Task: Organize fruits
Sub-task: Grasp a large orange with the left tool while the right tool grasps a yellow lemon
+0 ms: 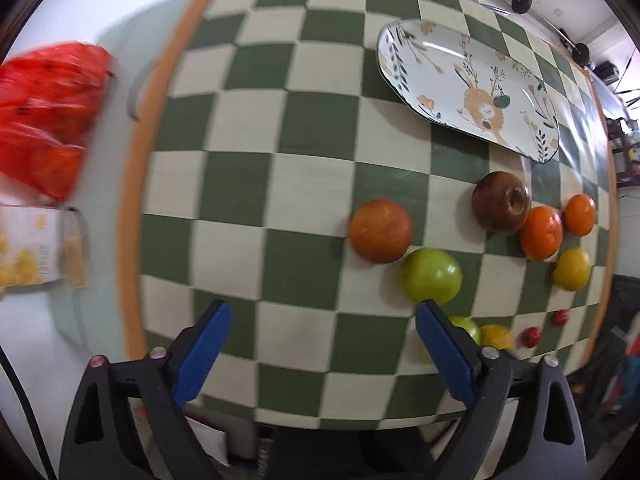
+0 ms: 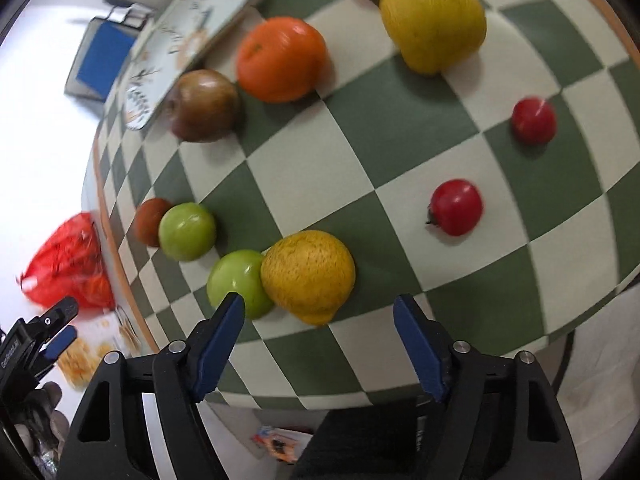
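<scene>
Fruits lie loose on a green-and-cream checked tablecloth (image 1: pixel 248 184). In the left wrist view I see a red-orange apple (image 1: pixel 380 230), a green apple (image 1: pixel 432 276), a dark apple (image 1: pixel 500 202), two oranges (image 1: pixel 541 232) and a lemon (image 1: pixel 572 269). My left gripper (image 1: pixel 324 312) is open over bare cloth, left of the green apple. A flowered oblong plate (image 1: pixel 468 84) lies empty at the back. My right gripper (image 2: pixel 319 304) is open, with nothing between its fingers; a rough yellow citrus (image 2: pixel 308 276) sits just beyond its tips beside a second green apple (image 2: pixel 240 280). Two small red tomatoes (image 2: pixel 456 207) lie to the right.
A red mesh bag (image 1: pixel 44 120) and a printed box (image 1: pixel 28 252) sit off the table's left edge, past the cloth's orange border (image 1: pixel 140 208). The table's near edge (image 2: pixel 360 400) runs just under both grippers. A blue seat (image 2: pixel 104 60) stands beyond the plate.
</scene>
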Demonstrator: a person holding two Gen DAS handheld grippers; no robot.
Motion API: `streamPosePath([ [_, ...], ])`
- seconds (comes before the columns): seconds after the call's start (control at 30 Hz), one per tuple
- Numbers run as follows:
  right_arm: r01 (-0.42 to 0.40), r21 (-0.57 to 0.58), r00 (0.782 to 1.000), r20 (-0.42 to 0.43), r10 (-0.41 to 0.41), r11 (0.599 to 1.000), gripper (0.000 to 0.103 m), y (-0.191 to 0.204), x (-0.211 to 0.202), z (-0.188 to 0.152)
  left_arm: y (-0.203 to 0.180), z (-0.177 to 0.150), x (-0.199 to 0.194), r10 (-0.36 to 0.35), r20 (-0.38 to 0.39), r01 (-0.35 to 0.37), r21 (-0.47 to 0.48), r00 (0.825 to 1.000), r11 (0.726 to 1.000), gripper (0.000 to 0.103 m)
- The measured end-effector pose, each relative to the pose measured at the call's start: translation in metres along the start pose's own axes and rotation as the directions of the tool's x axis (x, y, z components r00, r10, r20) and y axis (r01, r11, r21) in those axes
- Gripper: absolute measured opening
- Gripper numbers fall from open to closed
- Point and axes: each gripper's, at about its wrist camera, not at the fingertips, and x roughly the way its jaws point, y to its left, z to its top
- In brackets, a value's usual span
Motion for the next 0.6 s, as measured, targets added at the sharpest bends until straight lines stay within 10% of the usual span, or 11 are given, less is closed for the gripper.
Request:
streamPosePath([
  [0.17, -0.008, 0.098, 0.999, -0.036, 0.012, 0.995, 0.072, 0.001, 0.034, 0.008, -0.01, 0.042, 0.046, -0.093, -0.116, 0.093, -0.004, 0.989, 0.996, 0.091],
  [0.33, 0.023, 0.13, 0.998, -0.055, -0.016, 0.991, 0.066, 0.007, 0.052, 0.006, -0.033, 0.058, 0.079, -0.068, -0.188, 0.083, 0.072, 0.98, 0.994, 0.067],
  [0.6, 0.022, 0.162, 0.999, -0.047, -0.015, 0.986, 0.062, 0.012, 0.054, 0.007, -0.048, 0.055, 0.084, -0.037, -0.159, 0.063, 0.162, 0.987, 0.985, 0.052],
])
